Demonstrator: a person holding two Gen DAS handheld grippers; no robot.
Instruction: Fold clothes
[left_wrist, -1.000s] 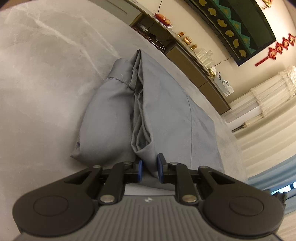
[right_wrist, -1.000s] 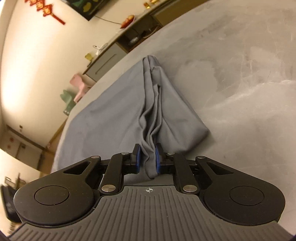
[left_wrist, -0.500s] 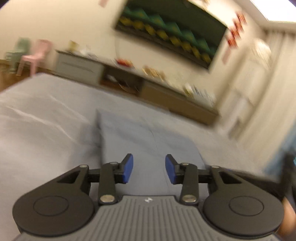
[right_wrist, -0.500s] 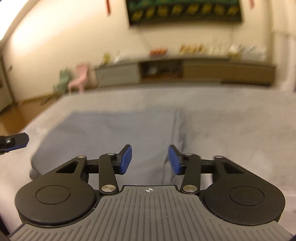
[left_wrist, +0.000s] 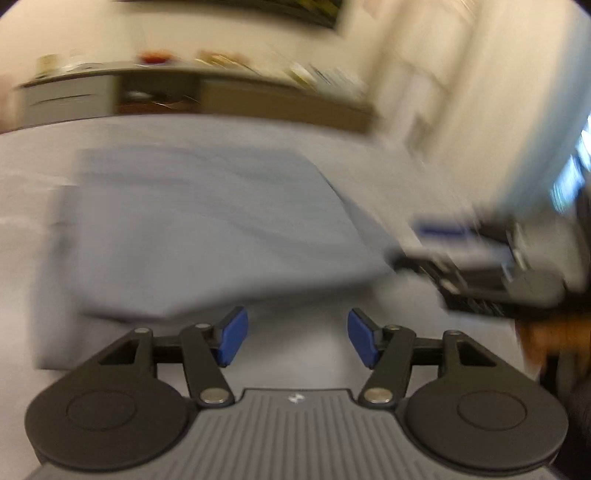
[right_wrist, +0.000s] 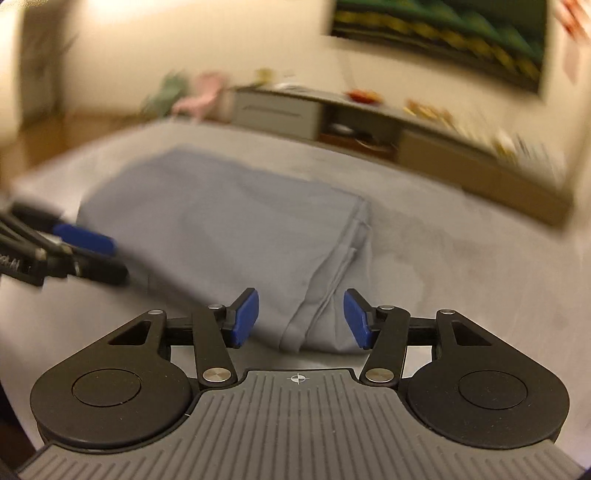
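Folded grey-blue garment (right_wrist: 229, 221) lies flat on the grey marbled table (right_wrist: 461, 258). Left gripper (left_wrist: 297, 338) and right gripper (right_wrist: 301, 317) both have jaws apart, just been opening, nothing clamped. Behind: low sideboard (right_wrist: 369, 122) along cream wall, dark green-yellow hanging (right_wrist: 443, 33), pink chair (right_wrist: 199, 98). Left view is blurred.
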